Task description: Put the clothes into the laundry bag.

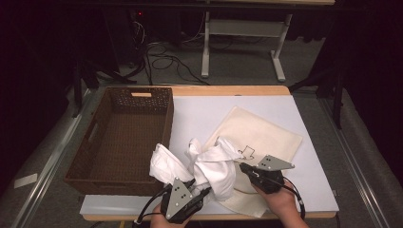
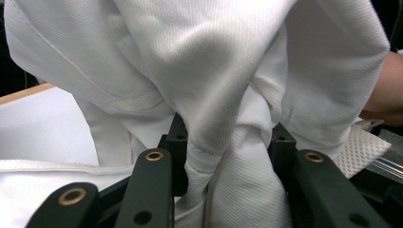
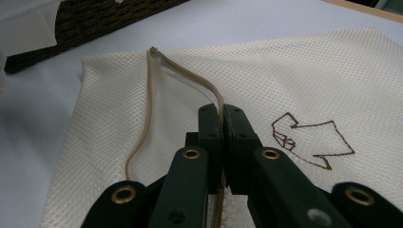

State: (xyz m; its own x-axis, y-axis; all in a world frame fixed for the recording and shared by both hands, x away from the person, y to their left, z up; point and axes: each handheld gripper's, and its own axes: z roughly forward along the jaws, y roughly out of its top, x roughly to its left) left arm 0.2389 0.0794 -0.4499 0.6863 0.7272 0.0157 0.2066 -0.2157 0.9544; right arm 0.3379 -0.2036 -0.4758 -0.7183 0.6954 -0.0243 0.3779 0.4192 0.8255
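Note:
A white garment (image 1: 209,166) hangs bunched above the table's front edge, beside the basket. My left gripper (image 1: 200,191) is shut on a thick fold of it (image 2: 214,57), the cloth pinched between both jaws (image 2: 228,137). A cream mesh bag (image 1: 266,133) lies flat on the white mat, with a brown arrow-like mark (image 3: 309,140) stitched on it. My right gripper (image 1: 243,167) rests at the bag's near-left edge, shut (image 3: 222,114) on the bag's tan cord (image 3: 190,76), which loops away over the mesh (image 3: 294,76).
A dark wicker basket (image 1: 90,137) stands at the left of the table, and its corner (image 3: 95,19) lies beyond the bag. A white mat (image 1: 204,114) covers the tabletop. The hand holding the right gripper (image 2: 385,90) sits just behind the garment. Cables and table legs lie on the floor beyond.

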